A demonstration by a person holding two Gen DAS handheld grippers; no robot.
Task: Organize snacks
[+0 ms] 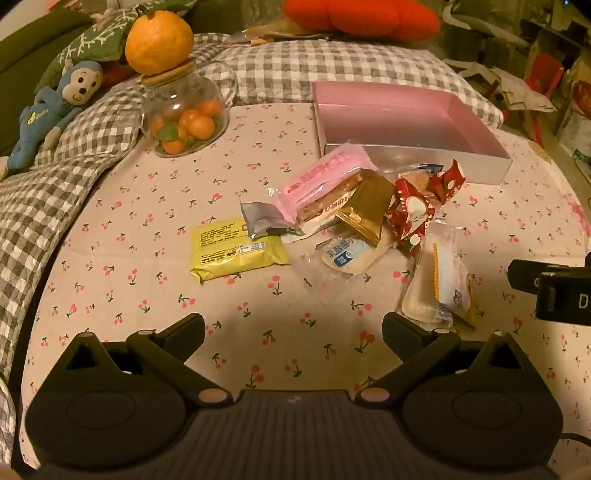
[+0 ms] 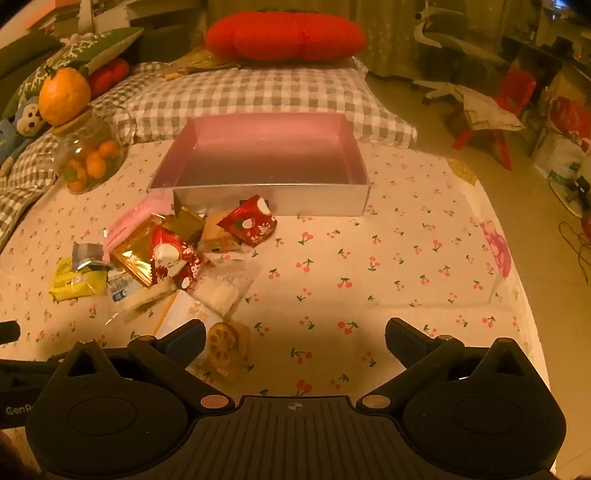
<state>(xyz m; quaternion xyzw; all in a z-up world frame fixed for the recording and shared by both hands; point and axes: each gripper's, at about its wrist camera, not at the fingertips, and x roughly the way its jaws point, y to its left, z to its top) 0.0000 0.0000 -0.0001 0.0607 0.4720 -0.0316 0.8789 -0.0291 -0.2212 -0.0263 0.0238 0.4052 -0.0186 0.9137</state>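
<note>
A pile of wrapped snacks lies on the cherry-print cloth point(image 1: 147, 206): a yellow packet point(image 1: 236, 253), a pink packet point(image 1: 325, 177), a gold packet point(image 1: 369, 206), red packets point(image 1: 413, 214) and a clear-wrapped pastry point(image 1: 443, 288). An empty pink box point(image 1: 402, 125) stands behind the pile, also in the right wrist view point(image 2: 266, 155). My left gripper point(image 1: 293, 332) is open and empty, short of the pile. My right gripper point(image 2: 295, 336) is open and empty, with a lotus-root snack pack point(image 2: 225, 347) by its left finger.
A glass jar of small oranges point(image 1: 184, 118) with a large orange point(image 1: 159, 37) on its lid stands far left. A monkey toy point(image 1: 55, 107), checked pillows point(image 2: 251, 96) and a red cushion point(image 2: 284, 35) lie behind. The cloth's right edge point(image 2: 517, 280) drops to the floor.
</note>
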